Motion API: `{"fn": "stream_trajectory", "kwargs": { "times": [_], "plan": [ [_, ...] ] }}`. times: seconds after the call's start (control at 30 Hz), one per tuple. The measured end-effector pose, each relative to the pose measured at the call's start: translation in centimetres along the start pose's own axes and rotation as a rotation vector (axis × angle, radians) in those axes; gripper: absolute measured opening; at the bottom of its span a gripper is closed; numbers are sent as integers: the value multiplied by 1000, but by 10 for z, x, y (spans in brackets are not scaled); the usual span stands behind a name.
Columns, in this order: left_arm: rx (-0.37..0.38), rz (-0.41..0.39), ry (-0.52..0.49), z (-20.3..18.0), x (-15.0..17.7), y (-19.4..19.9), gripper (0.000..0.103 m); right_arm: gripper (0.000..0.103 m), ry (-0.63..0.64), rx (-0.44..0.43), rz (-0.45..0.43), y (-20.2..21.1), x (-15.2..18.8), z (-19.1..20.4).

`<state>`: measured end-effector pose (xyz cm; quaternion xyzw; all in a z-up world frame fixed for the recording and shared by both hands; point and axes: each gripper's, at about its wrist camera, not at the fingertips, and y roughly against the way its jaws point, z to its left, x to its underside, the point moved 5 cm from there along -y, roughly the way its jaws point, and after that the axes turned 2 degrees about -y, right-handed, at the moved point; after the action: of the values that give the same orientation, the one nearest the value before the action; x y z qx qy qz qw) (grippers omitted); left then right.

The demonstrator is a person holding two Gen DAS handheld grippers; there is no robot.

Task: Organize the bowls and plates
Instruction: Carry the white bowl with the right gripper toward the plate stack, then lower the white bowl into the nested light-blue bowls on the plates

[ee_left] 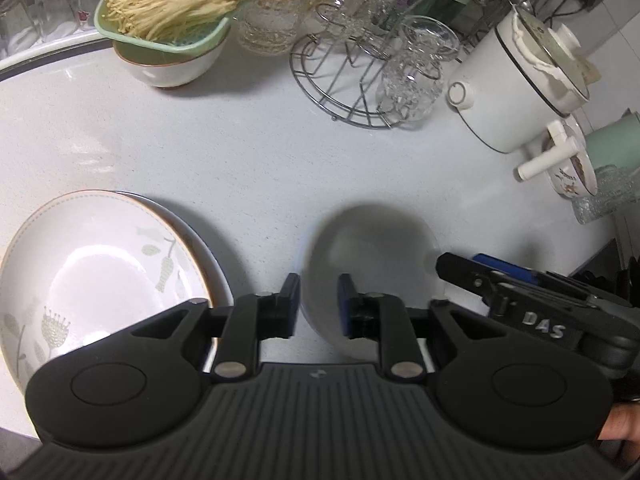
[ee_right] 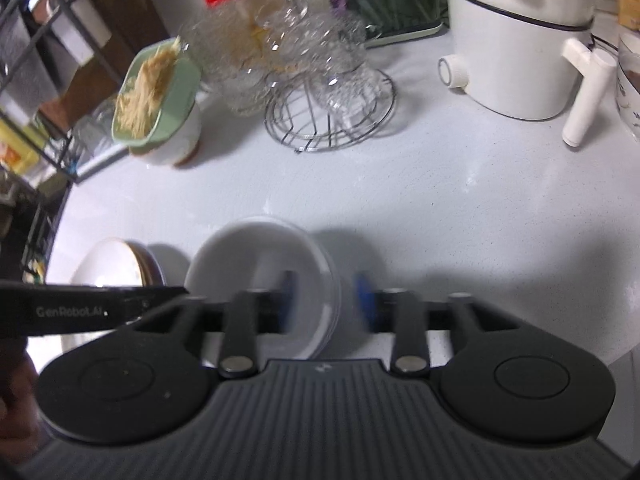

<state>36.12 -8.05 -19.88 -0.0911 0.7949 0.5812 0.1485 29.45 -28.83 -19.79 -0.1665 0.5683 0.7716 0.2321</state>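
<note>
Left gripper (ee_left: 319,304): jaws part open, narrow gap, pads straddling the near-left rim of the white bowl (ee_left: 372,264); can't tell if a pad touches it, no squeeze visible. Right gripper (ee_right: 328,300): jaws wider, left pad inside the same bowl (ee_right: 264,276), right pad outside its right wall, rim between them, pads blurred, no clamp seen. The bowl sits upright on the white desk (ee_left: 240,152), just right of the plates. Plates: two stacked, floral plate (ee_left: 92,264) on top of a plain one whose edge shows beneath on the right; the stack lies flat at the desk's left front. Bowls: one white bowl at the jaws, plus one more bowl (ee_left: 176,64) at the back carrying a green strainer (ee_left: 160,36) of noodles. One wire rack (ee_left: 352,88) with glass cups hung on it, count unclear. One white electric pot (ee_left: 516,76) with lid at right rear. Row of upturned glasses (ee_left: 44,8) far left, at least three.
</note>
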Motion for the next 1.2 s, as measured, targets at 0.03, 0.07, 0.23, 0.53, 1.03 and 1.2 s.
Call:
{"fn": "stream_trajectory", "kwargs": {
  "times": [0.03, 0.07, 0.23, 0.53, 1.03, 1.2],
  "plan": [
    [-9, -7, 6, 1, -1, 1, 44, 47, -15, -9, -8, 0, -1, -2],
    [-15, -16, 7, 1, -1, 2, 50, 47, -29, -12, -10, -1, -2, -5],
    [-27, -21, 7, 5, -1, 4, 51, 47, -72, 10, 8, -17, 1, -15],
    [-37, -9, 18, 5, 7, 1, 56, 47, -91, -30, 56, -40, 17, -15],
    [13, 0, 28, -7, 16, -9, 66, 20, -159, -67, 99, -57, 23, -25],
    [54, 16, -13, -20, 18, -21, 66, 15, -188, -37, 91, -46, 28, -37]
  ]
}}
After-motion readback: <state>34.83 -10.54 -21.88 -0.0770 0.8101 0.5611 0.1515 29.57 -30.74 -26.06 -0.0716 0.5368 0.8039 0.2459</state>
